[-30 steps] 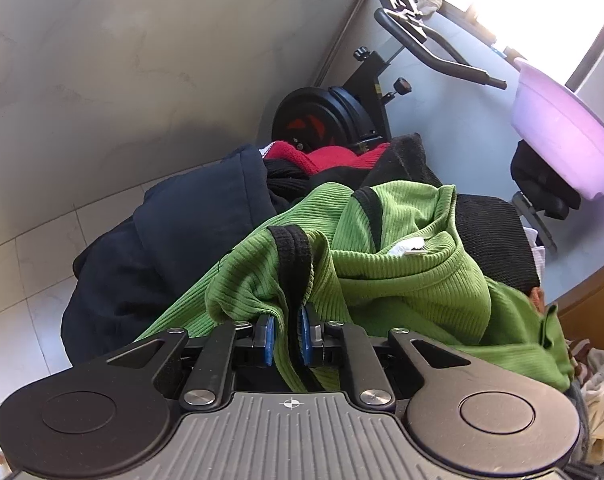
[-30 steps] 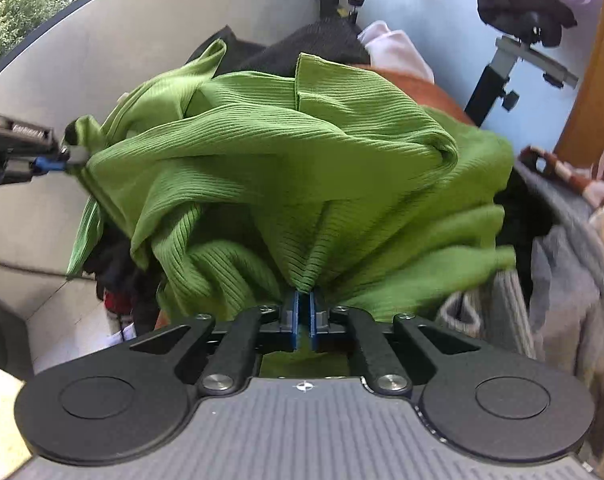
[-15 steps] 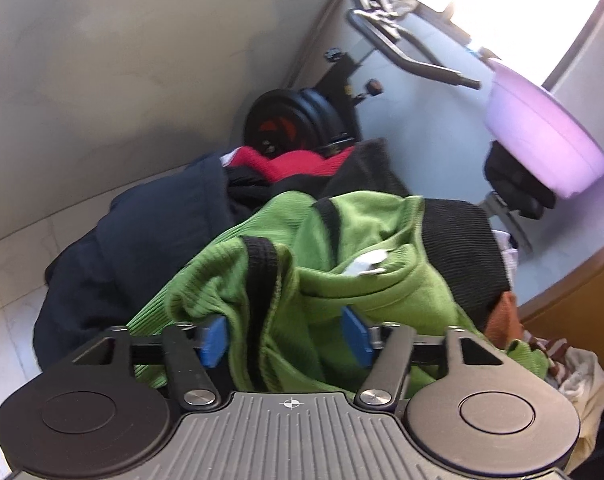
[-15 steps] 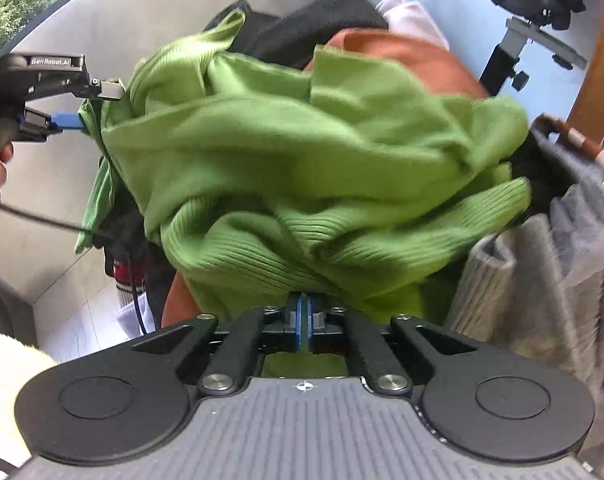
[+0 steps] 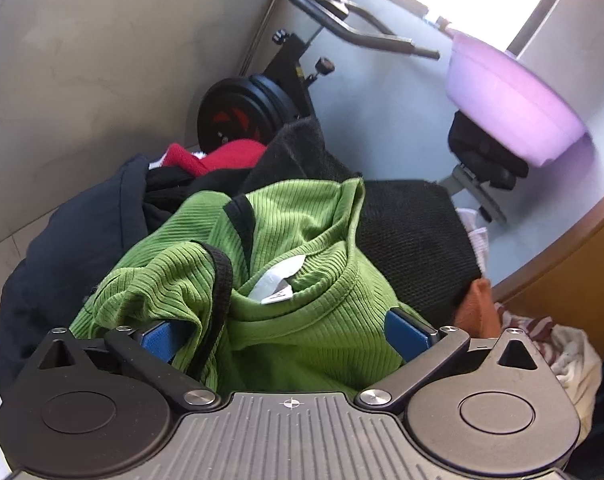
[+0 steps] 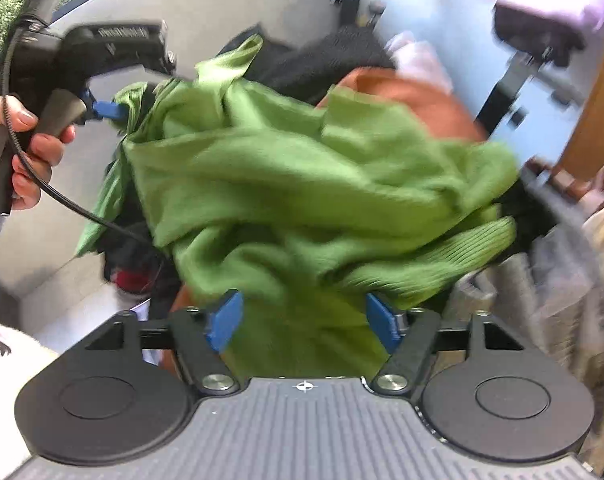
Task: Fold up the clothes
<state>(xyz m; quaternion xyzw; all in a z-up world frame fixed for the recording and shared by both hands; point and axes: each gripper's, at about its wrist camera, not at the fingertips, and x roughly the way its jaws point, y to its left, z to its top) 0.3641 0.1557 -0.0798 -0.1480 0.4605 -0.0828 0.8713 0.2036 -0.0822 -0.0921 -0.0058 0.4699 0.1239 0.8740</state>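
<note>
A green ribbed top with black trim and a white neck label lies crumpled on a heap of clothes. My left gripper is opening wide. The top's neck lies loose between its blue pads, which do not press on it. My right gripper is also opening, with the top's other side, blurred, between its spread pads and not pinched. In the right wrist view a person's hand holds the left gripper, and one of its blue fingertips is at the top's far corner.
Under the top lie a navy garment, a red one, a black knit and an orange piece. Grey knitwear is at the right. Behind stand an exercise bike and a purple basin.
Both grippers were shut on the green top. The left opened first, then the right, and the top has slumped onto the heap. The left gripper moved nearer to the right one.
</note>
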